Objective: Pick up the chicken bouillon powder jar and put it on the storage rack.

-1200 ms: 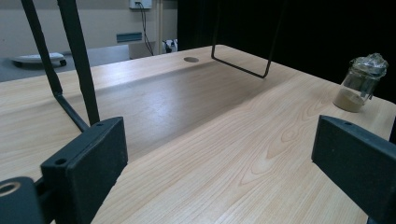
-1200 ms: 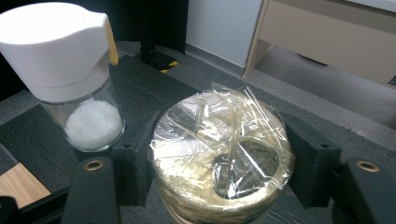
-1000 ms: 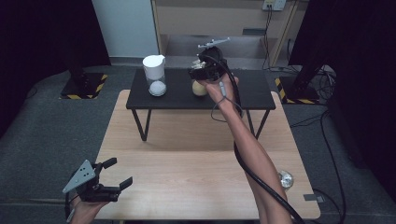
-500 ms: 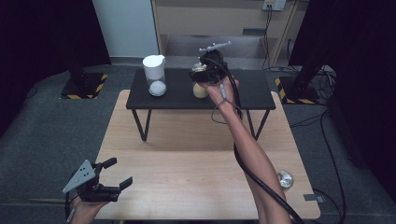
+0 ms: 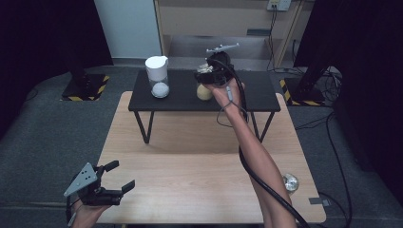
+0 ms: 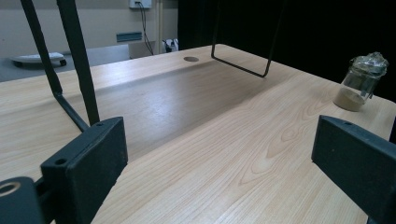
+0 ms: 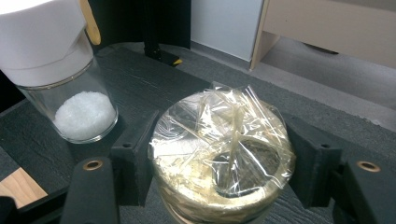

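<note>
Black shelf (image 5: 256,97): two jars; right claw (image 5: 209,76) grips wrapped jar (image 7: 222,154).

Crinkled glossy plastic film covers the glass jar (image 7: 222,154) on the matt black shelf (image 7: 154,84).

On the raised shelf (image 5: 256,92), the wrapped jar (image 7: 219,154) stands right of the lidded jar (image 5: 158,76), another jar (image 5: 290,182) on the table (image 5: 190,180).

High view: overhead, looking forward and down on the wooden table (image 5: 199,166). Left gripper view skims low across that same table top. Right gripper view sits close over the black side table (image 7: 154,84), also in high view (image 5: 256,90)
</note>
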A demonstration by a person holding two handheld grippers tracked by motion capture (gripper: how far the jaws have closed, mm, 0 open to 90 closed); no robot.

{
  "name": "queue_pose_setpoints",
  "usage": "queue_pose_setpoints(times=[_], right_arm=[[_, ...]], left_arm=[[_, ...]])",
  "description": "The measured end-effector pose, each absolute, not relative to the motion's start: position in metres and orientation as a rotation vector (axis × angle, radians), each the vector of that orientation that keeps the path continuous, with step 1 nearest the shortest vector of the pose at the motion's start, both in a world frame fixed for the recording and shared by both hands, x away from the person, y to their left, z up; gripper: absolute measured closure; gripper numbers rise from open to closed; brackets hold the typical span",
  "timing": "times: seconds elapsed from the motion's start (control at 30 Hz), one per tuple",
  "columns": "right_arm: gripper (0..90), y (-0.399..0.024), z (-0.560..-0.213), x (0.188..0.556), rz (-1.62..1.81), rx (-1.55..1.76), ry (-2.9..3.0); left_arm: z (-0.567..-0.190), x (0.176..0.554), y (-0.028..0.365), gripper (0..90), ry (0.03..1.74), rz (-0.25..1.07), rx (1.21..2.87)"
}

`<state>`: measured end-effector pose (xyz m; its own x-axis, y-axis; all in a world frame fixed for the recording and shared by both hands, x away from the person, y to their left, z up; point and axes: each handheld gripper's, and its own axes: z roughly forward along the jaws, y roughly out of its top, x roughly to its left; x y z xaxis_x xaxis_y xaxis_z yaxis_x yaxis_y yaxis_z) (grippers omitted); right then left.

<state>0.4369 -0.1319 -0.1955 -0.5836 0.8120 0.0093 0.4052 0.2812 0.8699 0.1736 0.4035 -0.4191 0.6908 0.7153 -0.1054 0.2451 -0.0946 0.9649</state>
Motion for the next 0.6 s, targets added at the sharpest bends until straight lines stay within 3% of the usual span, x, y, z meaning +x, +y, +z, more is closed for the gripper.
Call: queue_pose_setpoints(times=[0.33, 0.47, 0.6], right_arm=[[33.0, -0.1310, -0.1965, 0.4355, 1.237, 1.095, 2.109], [20.1, -0.1308, -0.1977, 0.4354, 1.247, 1.118, 2.095], [12.6, -0.1362, -0.2012, 0.4323, 1.295, 1.132, 2.045]], left_arm=[[-0.4190, 0.1735, 0.4035, 2.7, 0.787, 0.473, 1.662], [-0.4190, 0.1735, 0.4035, 2.6, 0.788, 0.473, 1.662], [-0.4189, 0.1734, 0.4033, 2.7, 0.786, 0.473, 1.663]])
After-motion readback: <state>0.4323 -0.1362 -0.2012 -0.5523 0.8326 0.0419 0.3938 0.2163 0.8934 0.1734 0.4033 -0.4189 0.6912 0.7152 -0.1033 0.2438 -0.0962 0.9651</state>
